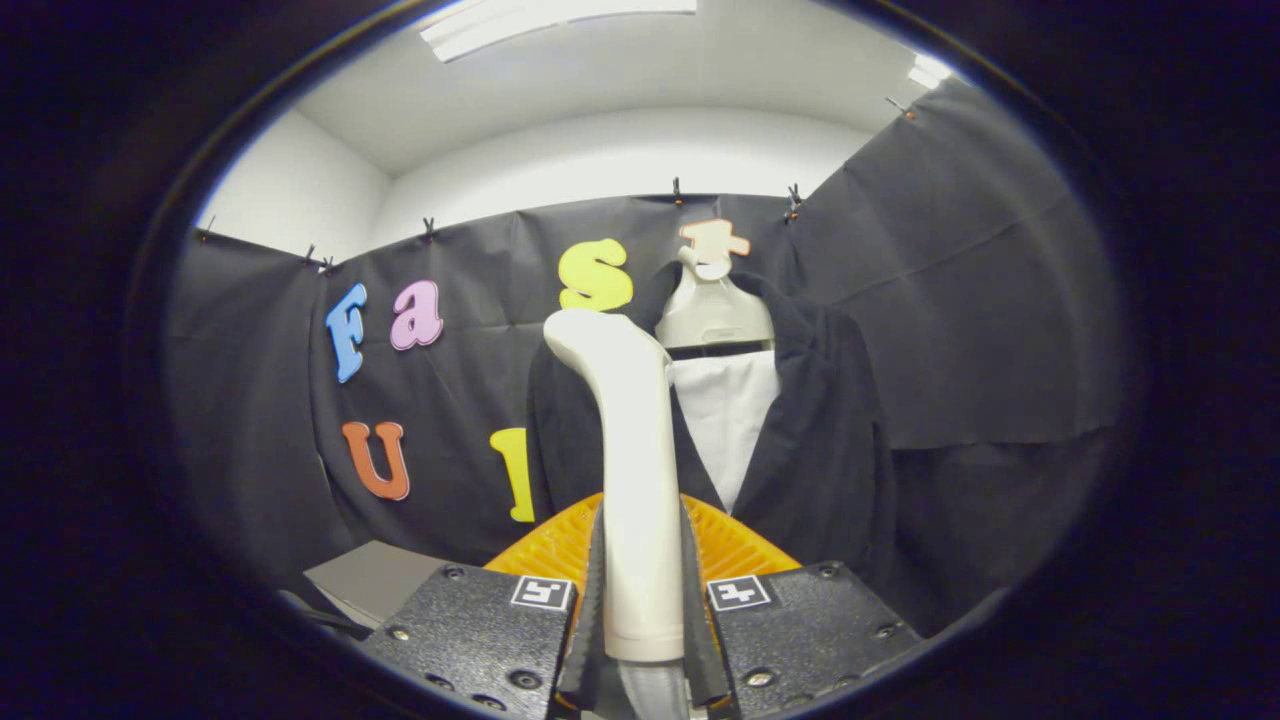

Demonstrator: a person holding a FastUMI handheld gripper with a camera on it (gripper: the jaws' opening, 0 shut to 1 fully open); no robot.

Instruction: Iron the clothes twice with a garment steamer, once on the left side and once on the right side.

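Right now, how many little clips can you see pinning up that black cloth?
6 clips along the black cloth's top edge: far left, two close together, one further along, two above the jacket. More may be hidden.

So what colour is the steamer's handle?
Cream-white, in the gripper view: steamer handle clamped in the gripper.
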